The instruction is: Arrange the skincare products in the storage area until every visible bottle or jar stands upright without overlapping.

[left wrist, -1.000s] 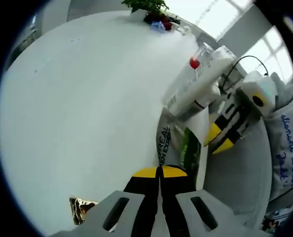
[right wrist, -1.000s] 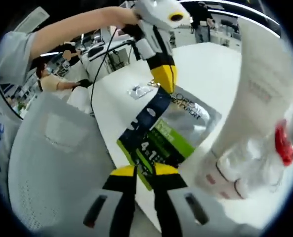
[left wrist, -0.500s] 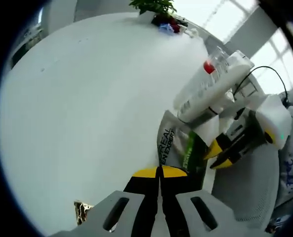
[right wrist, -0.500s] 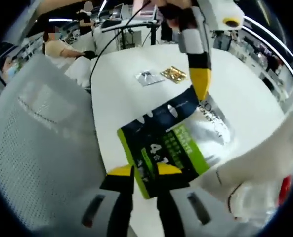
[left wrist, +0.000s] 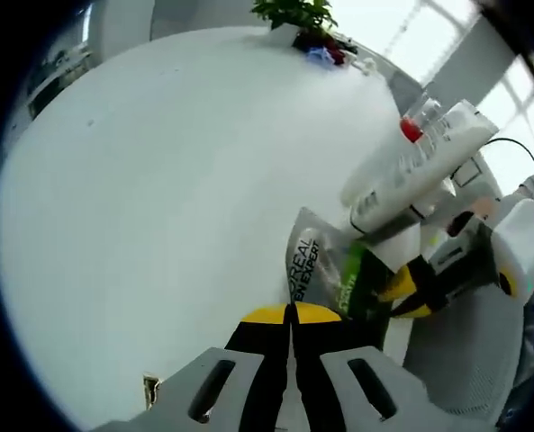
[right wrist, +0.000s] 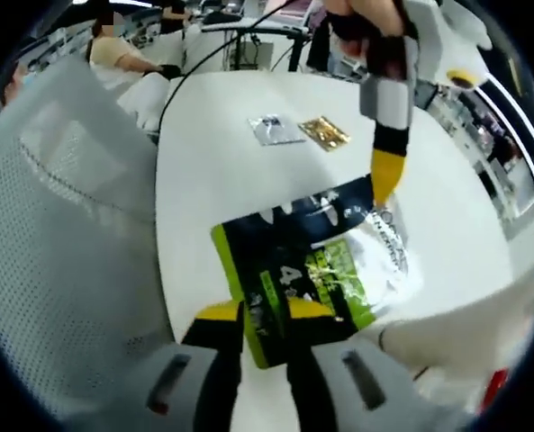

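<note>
Table (left wrist: 158,198): white round top, spreading over the left and centre of my left gripper view; in my right gripper view (right wrist: 239,189) it runs from the centre to the upper right.
Chair (right wrist: 68,270): white mesh back, along the left side of my right gripper view.
Pouch (right wrist: 316,270): flat silver, dark and green skincare sachet pack, lying on the table at the centre of my right gripper view; centre-right, low, in my left gripper view (left wrist: 325,270).
Tube (left wrist: 411,171): white, with a red spot near one end, leaning tilted at the upper right, its lower end over the pouch.
My left gripper (left wrist: 291,313): yellow-tipped jaws pressed together on the pouch's near edge.
My right gripper (right wrist: 265,311): jaws nearly together, pinching the pouch's lower corner.
Foil sachets (right wrist: 303,131): one silver, one gold, side by side, upper centre, well apart from the pouch.
Plant (left wrist: 298,13): green leaves, top edge.
</note>
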Tool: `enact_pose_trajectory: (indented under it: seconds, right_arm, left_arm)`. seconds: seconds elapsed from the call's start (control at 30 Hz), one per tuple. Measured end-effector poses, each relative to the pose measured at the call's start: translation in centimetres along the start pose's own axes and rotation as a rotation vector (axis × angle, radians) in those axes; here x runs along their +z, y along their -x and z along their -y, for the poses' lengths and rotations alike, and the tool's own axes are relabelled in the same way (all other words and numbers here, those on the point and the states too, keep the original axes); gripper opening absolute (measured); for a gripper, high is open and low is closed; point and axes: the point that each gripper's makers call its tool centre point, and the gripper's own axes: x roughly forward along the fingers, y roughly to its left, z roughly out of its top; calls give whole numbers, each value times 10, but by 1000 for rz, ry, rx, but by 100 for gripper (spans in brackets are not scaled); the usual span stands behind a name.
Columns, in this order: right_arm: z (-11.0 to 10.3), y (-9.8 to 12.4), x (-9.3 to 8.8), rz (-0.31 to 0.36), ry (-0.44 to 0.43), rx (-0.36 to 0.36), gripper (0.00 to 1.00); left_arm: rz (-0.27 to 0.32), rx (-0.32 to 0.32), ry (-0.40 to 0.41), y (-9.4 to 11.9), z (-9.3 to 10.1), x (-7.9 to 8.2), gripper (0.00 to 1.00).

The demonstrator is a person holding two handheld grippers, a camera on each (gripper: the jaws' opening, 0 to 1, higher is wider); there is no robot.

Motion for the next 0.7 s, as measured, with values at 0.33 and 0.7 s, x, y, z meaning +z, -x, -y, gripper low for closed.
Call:
enact_pose_trajectory:
  seconds: [0.33, 0.7]
  right_arm:
    - [5, -1, -5, -3, -35, -2, 17]
    - [3, 1, -9, -11, -58, 12, 17]
  left_arm:
    - [10, 20, 10, -8, -4, 0, 0]
    - [-1, 22, 3, -16, -4, -2, 0]
